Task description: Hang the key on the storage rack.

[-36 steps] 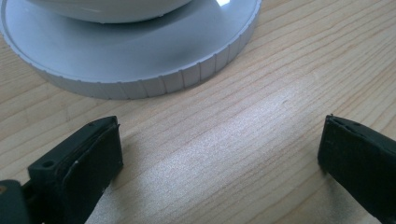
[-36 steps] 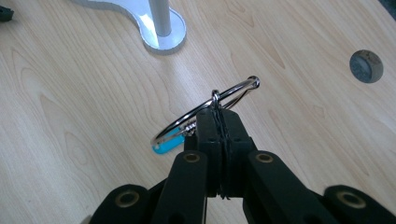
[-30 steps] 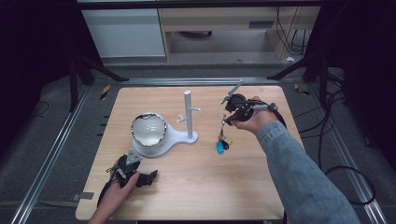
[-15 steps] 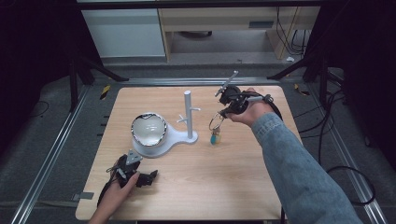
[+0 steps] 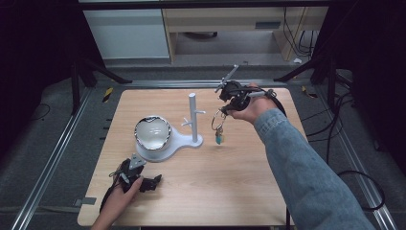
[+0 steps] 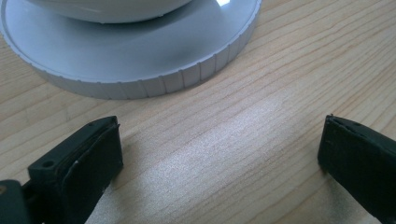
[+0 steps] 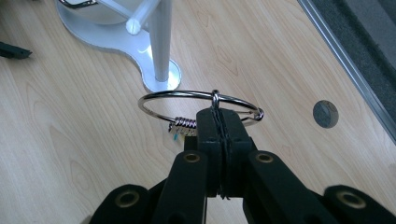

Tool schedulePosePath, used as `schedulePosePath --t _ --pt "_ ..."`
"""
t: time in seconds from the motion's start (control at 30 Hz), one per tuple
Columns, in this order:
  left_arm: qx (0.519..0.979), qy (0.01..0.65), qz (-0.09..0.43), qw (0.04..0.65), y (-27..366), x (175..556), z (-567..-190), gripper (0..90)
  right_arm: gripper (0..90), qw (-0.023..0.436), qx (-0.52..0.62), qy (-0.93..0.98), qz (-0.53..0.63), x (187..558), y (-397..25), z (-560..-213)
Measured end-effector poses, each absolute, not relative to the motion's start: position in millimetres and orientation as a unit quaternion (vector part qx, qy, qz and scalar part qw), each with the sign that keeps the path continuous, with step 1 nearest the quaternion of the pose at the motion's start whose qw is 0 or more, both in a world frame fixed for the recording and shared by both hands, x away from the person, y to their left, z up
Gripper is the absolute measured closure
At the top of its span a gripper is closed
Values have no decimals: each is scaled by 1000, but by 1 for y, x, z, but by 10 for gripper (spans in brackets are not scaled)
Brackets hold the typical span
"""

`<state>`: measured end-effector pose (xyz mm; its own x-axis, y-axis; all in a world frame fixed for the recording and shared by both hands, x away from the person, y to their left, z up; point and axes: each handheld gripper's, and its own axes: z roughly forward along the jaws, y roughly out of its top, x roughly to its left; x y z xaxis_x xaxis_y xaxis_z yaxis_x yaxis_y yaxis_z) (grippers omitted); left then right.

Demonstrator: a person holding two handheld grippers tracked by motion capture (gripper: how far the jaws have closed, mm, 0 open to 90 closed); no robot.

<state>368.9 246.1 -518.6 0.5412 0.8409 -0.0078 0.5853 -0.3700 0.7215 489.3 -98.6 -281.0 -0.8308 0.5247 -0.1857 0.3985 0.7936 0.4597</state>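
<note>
My right gripper (image 7: 219,116) has its jaws pressed together on the key ring (image 7: 187,100), pinching the wire at the near side so the metal hoop juts out ahead of the tips, lying close to flat in the right gripper view. From the high view I've got it up in the air over the far right part of the table (image 5: 230,191), with the ring (image 5: 218,120) dangling below my hand (image 5: 251,108) and a small teal tag (image 5: 219,140) at the bottom of the bunch.

The relation that matters, as I judge it: the white stand (image 5: 193,117) sits just to the left of the ring and a touch nearer me, its post upright, its short pegs (image 5: 198,113) sticking out sideways. The peg on my side points toward the ring. So the hoop has to travel left and open onto that peg, and my right hand is clearly the nearer one.

My left gripper (image 5: 139,179) sits low at the near left of the table, jaws wide apart, holding nothing. In the left gripper view bare wood shows between its two black pads (image 6: 88,158), with the stand's round base (image 6: 140,60) just ahead.

Count: one key ring, one teal tag that I can make out, one stand with one post, two pegs I can see, one shiny bowl (image 5: 152,132) on the base, two grippers
</note>
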Motion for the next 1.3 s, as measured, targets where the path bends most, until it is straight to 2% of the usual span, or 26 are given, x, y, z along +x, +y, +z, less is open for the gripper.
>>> schedulePosePath --t 1.3 --pt "807 442 184 346 246 369 -519 0 888 169 207 943 199 493 -58 -253"
